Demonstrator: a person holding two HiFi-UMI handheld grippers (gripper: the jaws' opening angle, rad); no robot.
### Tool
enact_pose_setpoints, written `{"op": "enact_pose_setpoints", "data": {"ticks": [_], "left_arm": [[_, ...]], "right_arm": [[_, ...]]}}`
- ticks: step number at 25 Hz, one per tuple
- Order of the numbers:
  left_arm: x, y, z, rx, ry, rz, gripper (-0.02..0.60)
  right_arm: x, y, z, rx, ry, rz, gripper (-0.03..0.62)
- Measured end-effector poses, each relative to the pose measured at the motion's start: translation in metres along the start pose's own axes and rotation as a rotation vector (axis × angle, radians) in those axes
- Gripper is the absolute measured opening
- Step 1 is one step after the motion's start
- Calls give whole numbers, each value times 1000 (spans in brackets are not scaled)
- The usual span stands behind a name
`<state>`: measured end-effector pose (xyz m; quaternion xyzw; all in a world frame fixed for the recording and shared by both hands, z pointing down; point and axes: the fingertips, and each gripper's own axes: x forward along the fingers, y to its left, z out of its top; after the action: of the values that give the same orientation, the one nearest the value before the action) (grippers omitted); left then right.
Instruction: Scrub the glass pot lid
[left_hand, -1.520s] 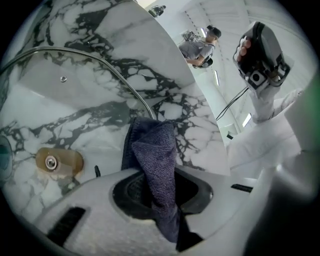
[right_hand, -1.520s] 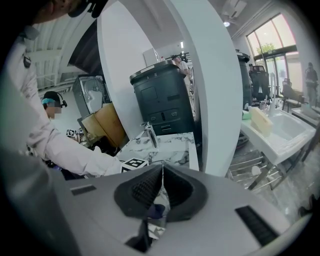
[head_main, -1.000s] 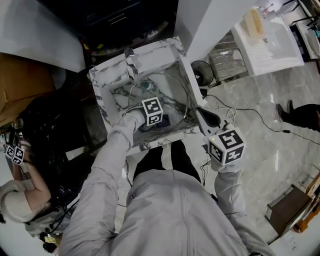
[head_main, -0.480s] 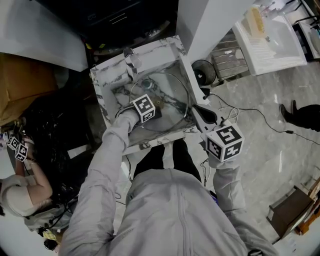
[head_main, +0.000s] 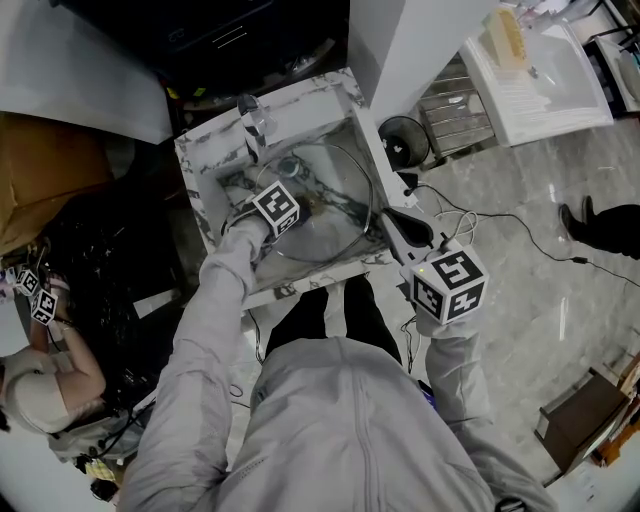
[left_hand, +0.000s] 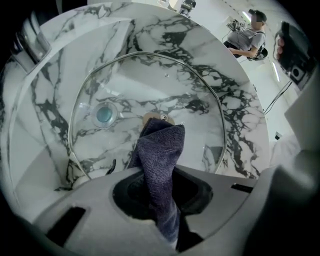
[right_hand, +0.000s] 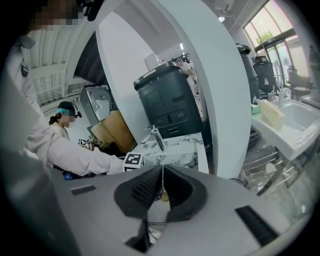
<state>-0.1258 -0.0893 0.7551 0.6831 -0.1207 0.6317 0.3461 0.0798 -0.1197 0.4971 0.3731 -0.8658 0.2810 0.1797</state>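
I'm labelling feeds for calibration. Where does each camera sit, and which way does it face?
Head view: on the person's head, facing steeply down onto the marble sink; shows sleeves and torso.
Left gripper view: on the left tool, facing the glass lid; shows its jaws shut on a dark cloth.
Right gripper view: on the right tool, facing level across the room; shows its jaws shut on the lid's rim.
Shared: head and left gripper views both show the lid.

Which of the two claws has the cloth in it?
The left claw, shut on the dark blue cloth pressed against the round glass pot lid in the marble sink. The right claw grips only the lid's rim.
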Motion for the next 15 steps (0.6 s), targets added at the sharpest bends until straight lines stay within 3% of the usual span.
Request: {"op": "enact_pose_setpoints", "data": {"ticks": [7, 12, 15], "left_arm": [[-3, 39, 14, -92, -120, 157, 77], [-18, 66, 34, -291, -338, 264, 77], [-20, 83, 39, -383, -408, 309, 77]], "right_arm": [[1, -1, -1, 1, 5, 4, 31], [0, -1, -3, -2, 9, 6, 31], [-3, -2, -6, -3, 14, 2, 31]]}}
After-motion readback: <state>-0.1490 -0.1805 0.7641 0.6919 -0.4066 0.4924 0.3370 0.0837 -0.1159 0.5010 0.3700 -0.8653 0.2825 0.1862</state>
